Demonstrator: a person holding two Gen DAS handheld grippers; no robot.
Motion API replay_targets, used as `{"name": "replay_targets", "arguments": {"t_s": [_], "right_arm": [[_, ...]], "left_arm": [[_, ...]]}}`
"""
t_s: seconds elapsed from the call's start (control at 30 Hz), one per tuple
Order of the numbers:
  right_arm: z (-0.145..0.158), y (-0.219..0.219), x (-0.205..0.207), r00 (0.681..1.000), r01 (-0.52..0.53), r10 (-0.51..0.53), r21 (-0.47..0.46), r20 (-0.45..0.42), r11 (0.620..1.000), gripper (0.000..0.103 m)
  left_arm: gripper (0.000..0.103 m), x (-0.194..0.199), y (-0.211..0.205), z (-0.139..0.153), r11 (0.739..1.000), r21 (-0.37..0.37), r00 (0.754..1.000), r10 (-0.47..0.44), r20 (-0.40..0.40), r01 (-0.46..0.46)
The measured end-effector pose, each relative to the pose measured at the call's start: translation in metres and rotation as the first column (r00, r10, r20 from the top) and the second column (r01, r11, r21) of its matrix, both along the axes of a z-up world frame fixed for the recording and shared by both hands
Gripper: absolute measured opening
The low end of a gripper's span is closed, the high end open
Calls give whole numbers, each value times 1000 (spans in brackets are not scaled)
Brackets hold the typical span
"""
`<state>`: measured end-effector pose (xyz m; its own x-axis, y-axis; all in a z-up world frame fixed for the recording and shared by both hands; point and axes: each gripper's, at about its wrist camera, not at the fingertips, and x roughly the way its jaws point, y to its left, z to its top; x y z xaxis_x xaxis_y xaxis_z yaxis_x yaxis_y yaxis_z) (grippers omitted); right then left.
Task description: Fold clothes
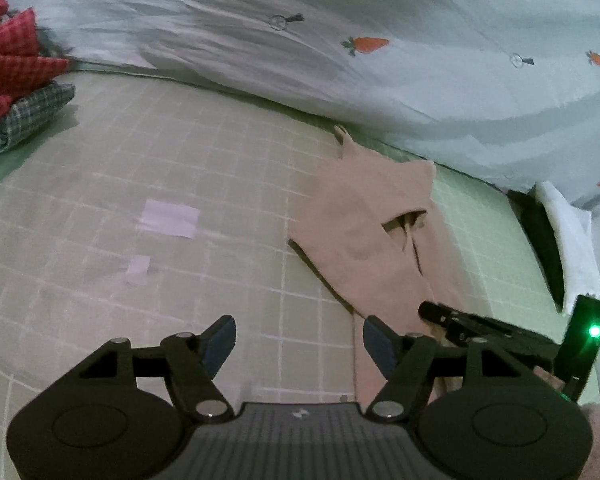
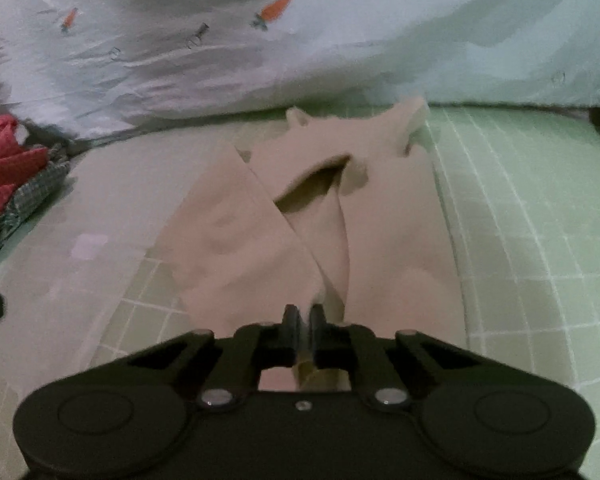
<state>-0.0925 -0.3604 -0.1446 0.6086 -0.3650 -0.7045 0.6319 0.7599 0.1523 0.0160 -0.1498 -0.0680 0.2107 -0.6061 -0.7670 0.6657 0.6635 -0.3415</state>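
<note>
My right claw (image 2: 305, 322) is clamped on one beige garment (image 2: 260, 240) (its near edge), my left claw (image 1: 298, 346) gapes empty, two checked cloths (image 1: 16, 76) piled aside.

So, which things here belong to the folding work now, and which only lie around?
In the job: beige garment; right tool, shut on its near edge; left tool, open.

Lying about: red and checked clothes pile; carrot-print quilt; white folded cloth.
</note>
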Motion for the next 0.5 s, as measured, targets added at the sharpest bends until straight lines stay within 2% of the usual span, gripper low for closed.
{"name": "replay_targets", "arguments": {"t_s": [0.17,0.3,0.4,0.5], "right_arm": [[29,17,-24,994,44,-42,-12,102,999,5],[61,40,-60,959,153,-159,45,235,987,5],[64,51,-81,942,214,-231,93,245,972,5],[43,54,-98,923,322,-344,146,172,936,5]], "left_arm": [[73,-11,-14,-2,997,4,997,-80,1,80],[76,-27,-24,-6,985,16,985,-171,-2,171],[76,-40,-30,-12,972,30,973,-231,-14,231],[77,-51,-35,-18,959,49,961,-278,-13,278]]}}
